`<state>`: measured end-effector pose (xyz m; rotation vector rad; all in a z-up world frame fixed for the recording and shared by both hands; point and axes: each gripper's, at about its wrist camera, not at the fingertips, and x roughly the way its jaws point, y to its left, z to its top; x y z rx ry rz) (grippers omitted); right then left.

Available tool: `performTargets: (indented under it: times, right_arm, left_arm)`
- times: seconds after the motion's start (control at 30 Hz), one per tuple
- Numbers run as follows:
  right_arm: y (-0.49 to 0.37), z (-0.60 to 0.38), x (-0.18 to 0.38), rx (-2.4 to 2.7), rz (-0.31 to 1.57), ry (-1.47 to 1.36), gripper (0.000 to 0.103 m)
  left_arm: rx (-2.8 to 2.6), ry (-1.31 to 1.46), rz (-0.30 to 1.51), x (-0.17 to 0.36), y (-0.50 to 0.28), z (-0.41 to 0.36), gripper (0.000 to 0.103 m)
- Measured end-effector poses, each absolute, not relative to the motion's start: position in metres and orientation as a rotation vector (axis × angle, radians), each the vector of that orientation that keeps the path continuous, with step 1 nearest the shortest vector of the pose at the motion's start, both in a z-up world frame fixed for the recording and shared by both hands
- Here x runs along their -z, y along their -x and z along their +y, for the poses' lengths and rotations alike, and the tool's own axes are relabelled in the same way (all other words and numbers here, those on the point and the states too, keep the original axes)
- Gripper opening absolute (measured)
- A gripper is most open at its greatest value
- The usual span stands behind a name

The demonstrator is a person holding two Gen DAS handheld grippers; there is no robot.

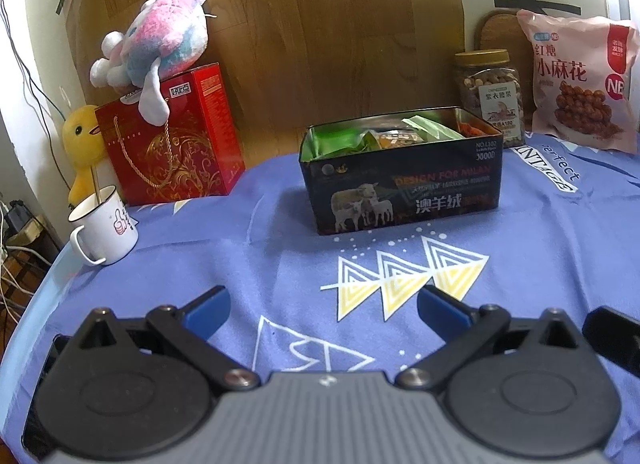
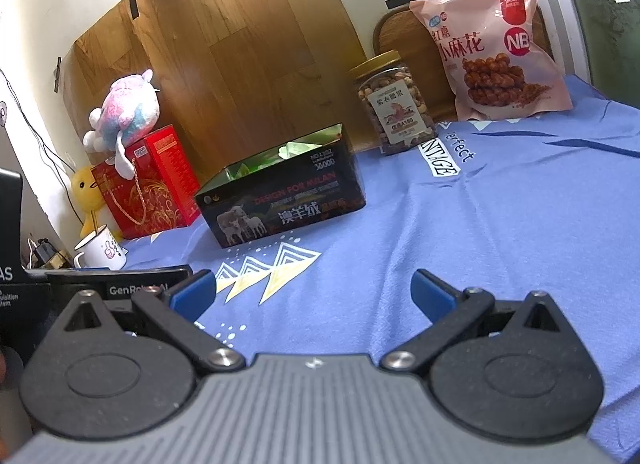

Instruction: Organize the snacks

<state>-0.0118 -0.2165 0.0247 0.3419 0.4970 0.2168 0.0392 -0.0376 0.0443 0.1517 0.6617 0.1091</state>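
Note:
A black open tin box (image 1: pixel 404 188) with sheep printed on its side stands in the middle of the blue cloth and holds green and orange snack packets (image 1: pixel 384 136). The same tin (image 2: pixel 280 204) shows in the right wrist view. A clear jar of nuts (image 1: pixel 492 100) (image 2: pixel 394 104) and a pink bag of twisted snacks (image 1: pixel 580 84) (image 2: pixel 492 48) stand behind it to the right. My left gripper (image 1: pixel 324 308) is open and empty, low over the cloth in front of the tin. My right gripper (image 2: pixel 314 288) is open and empty, to the right of the left one.
A red gift box (image 1: pixel 172 140) with a plush toy (image 1: pixel 156 44) on top stands at the back left, a yellow duck toy (image 1: pixel 82 144) beside it. A white mug (image 1: pixel 106 226) sits near the table's left edge. A wooden board (image 1: pixel 320 24) leans on the wall.

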Motion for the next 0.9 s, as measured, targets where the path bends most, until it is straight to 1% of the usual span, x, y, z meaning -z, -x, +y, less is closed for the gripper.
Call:
performTargets:
  times: [0.9]
  right_arm:
    - [0.0115,-0.2123,-0.0242,-0.211,0.502,-0.328,0.103]
  left_arm:
    - [-0.096,-0.137,0.672,-0.0424,-0.0402,-0.0351,0.103]
